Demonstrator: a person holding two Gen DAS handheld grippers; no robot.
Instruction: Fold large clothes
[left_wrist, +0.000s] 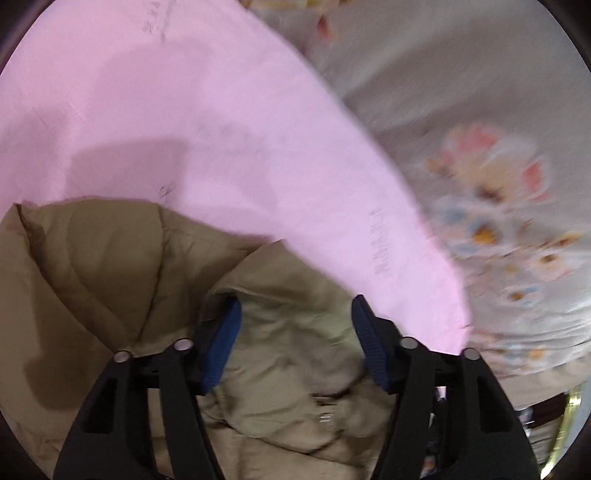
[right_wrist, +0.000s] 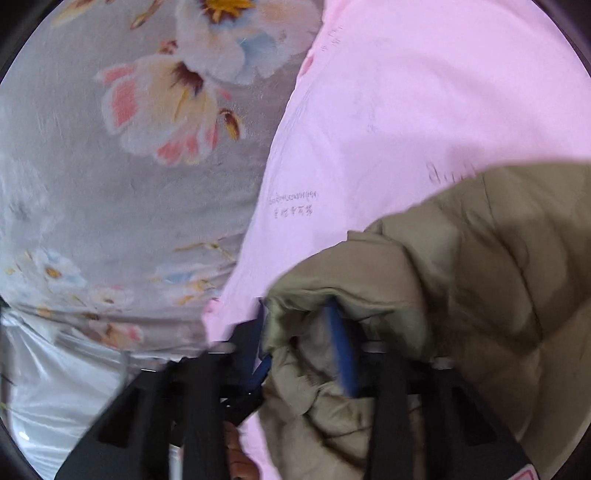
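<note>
Jacket (left_wrist: 288, 332) bunched between jaws of both: left hand-held gripper (left_wrist: 295, 325) wide, fabric loose inside; right hand-held gripper (right_wrist: 299, 325) clamping jacket edge. Pink sheet (left_wrist: 184, 110) lies beyond jacket.

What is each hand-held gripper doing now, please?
Left hand-held gripper: jaws wide, jacket fabric between them, grip cannot be told.
Right hand-held gripper: closed on the jacket.

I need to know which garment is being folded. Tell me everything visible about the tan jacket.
The tan jacket is puffy and quilted, with stitched seams and a smooth, slightly shiny shell. It lies crumpled on a pink sheet. The left gripper straddles a bunched fold of it; the right gripper has its edge between its blue pads.
</note>
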